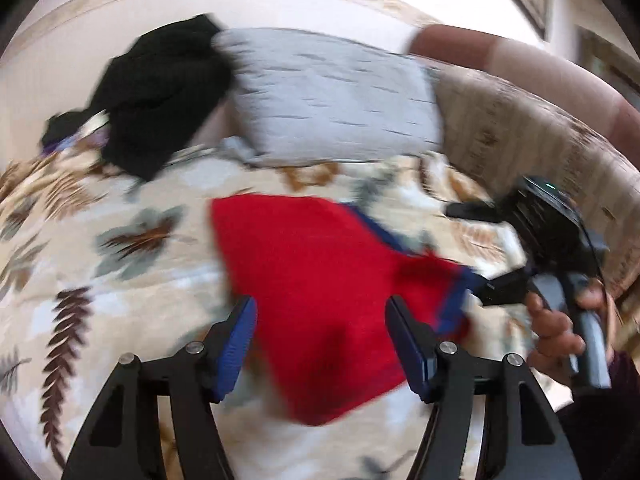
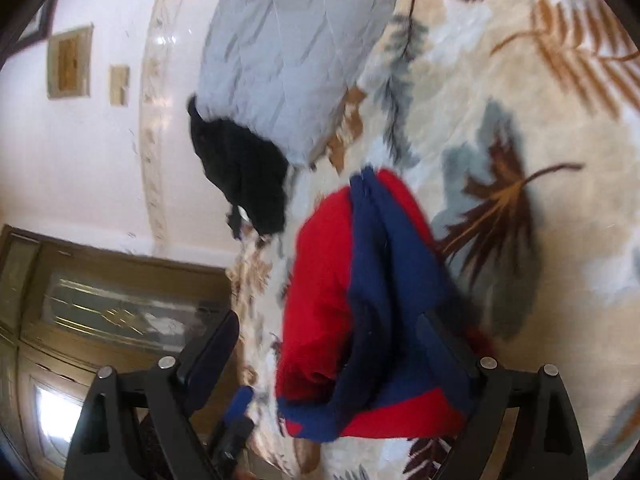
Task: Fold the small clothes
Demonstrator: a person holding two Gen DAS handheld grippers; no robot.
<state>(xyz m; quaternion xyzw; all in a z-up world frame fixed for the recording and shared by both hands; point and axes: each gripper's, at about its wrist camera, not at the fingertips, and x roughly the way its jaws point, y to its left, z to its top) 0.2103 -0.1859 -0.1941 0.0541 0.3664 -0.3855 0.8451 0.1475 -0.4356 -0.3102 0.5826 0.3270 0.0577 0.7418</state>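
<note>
A small red garment with dark blue trim point(image 1: 320, 280) lies on the leaf-patterned bedspread point(image 1: 120, 240). My left gripper point(image 1: 320, 308) is open just above its near part, with a fingertip on either side. In the left wrist view the right gripper point(image 1: 504, 288) reaches to the garment's blue-edged right corner. In the right wrist view the garment point(image 2: 328, 280) lies partly folded, blue band up. My right gripper point(image 2: 328, 328) is open, with its right finger point(image 2: 444, 340) against the blue cloth. Both views are blurred.
A black garment point(image 1: 156, 96) and a grey patterned pillow point(image 1: 336, 96) lie at the far side of the bed. A beige patterned headboard or cushion point(image 1: 520, 128) rises to the right. A wooden glass-paned door point(image 2: 100, 312) shows past the bed edge.
</note>
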